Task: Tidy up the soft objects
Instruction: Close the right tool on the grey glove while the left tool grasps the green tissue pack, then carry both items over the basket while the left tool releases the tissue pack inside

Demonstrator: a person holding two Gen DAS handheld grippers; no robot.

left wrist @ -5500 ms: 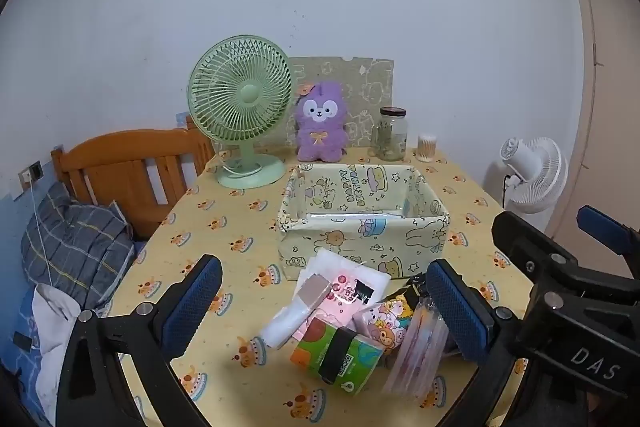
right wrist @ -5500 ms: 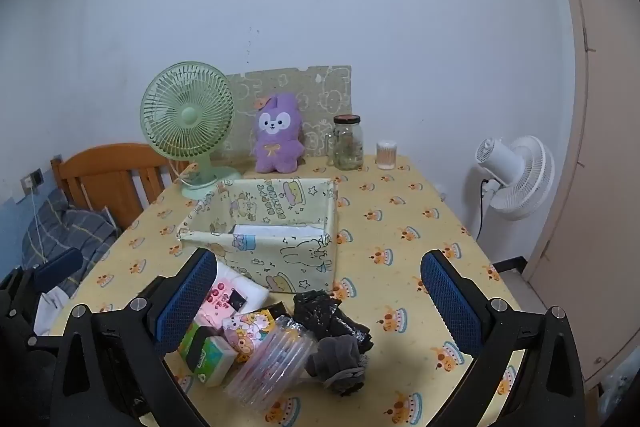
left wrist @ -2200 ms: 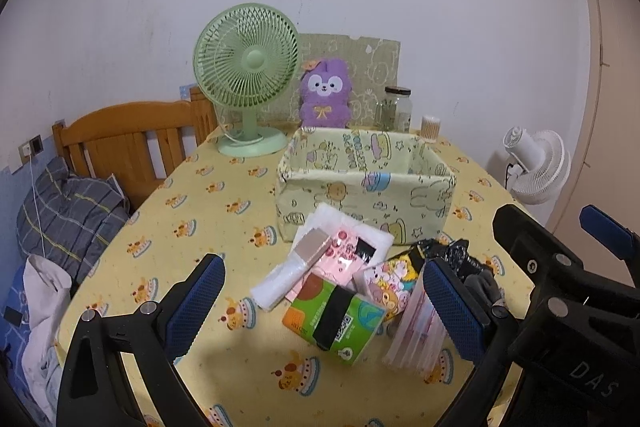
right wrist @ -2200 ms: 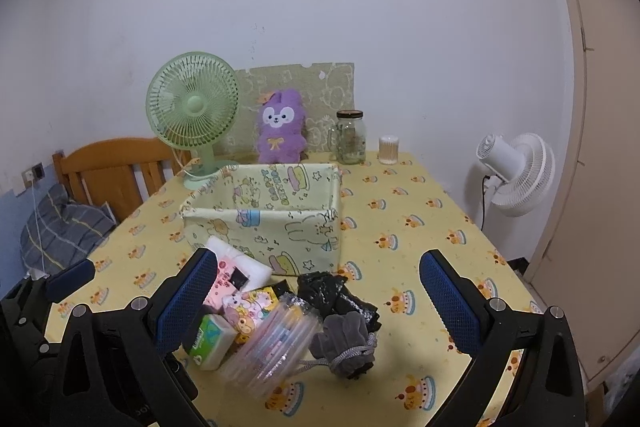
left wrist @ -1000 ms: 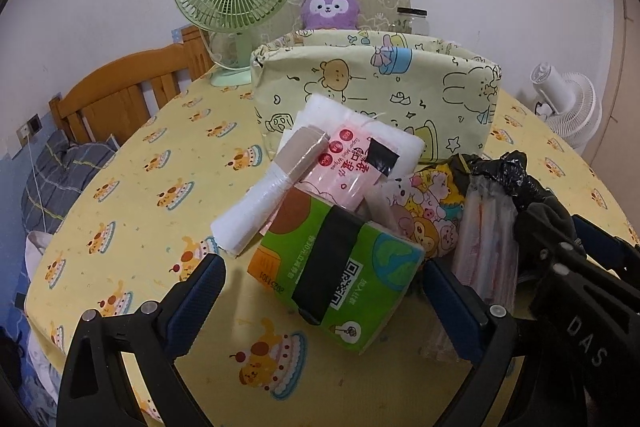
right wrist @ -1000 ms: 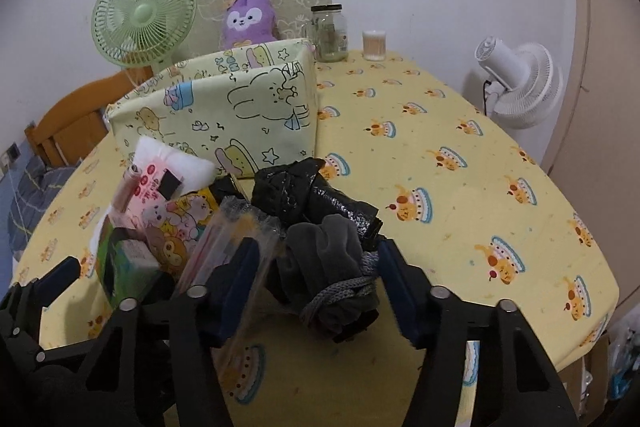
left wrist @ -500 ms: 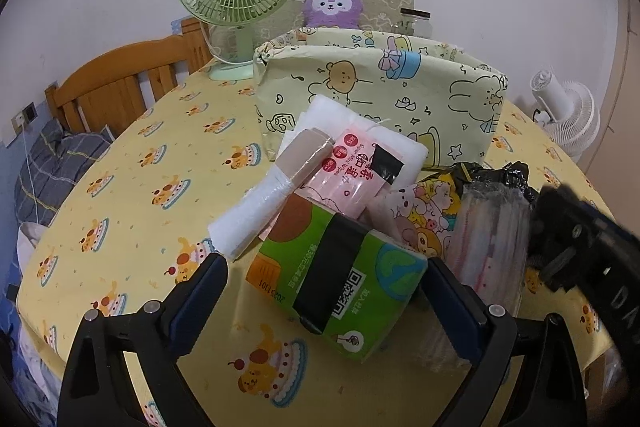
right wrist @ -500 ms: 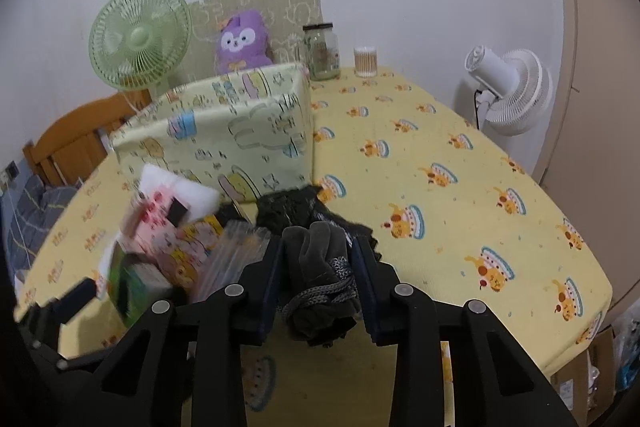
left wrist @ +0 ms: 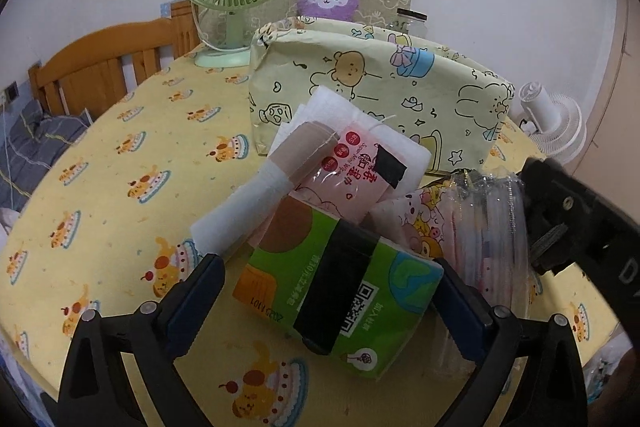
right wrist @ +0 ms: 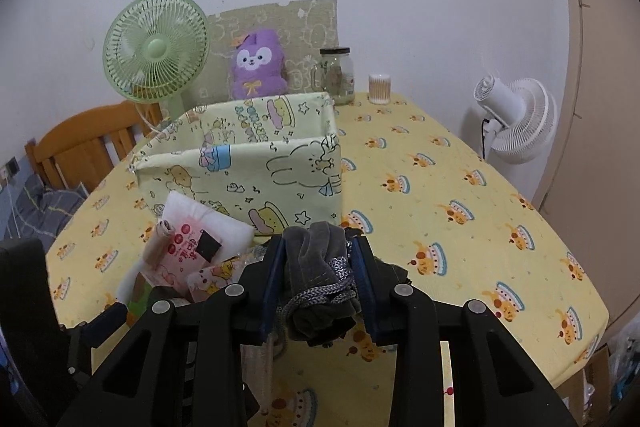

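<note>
Both right gripper (right wrist: 320, 267) pads pinch the grey cloth bundle (right wrist: 316, 263).

My right gripper (right wrist: 320, 267) sits low in the centre of its own frame, blue pads clamped on a grey drawstring pouch (right wrist: 318, 275) after just closing in on it. My left gripper (left wrist: 332, 291) fills the bottom of its frame, jaws spread wide, pads pressing nothing. The right gripper's black body intrudes at that frame's right edge.

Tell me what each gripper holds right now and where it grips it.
The right gripper is shut on the grey fabric bundle, pads on its two sides. The left gripper holds nothing; its open pads flank the green tissue pack.
</note>
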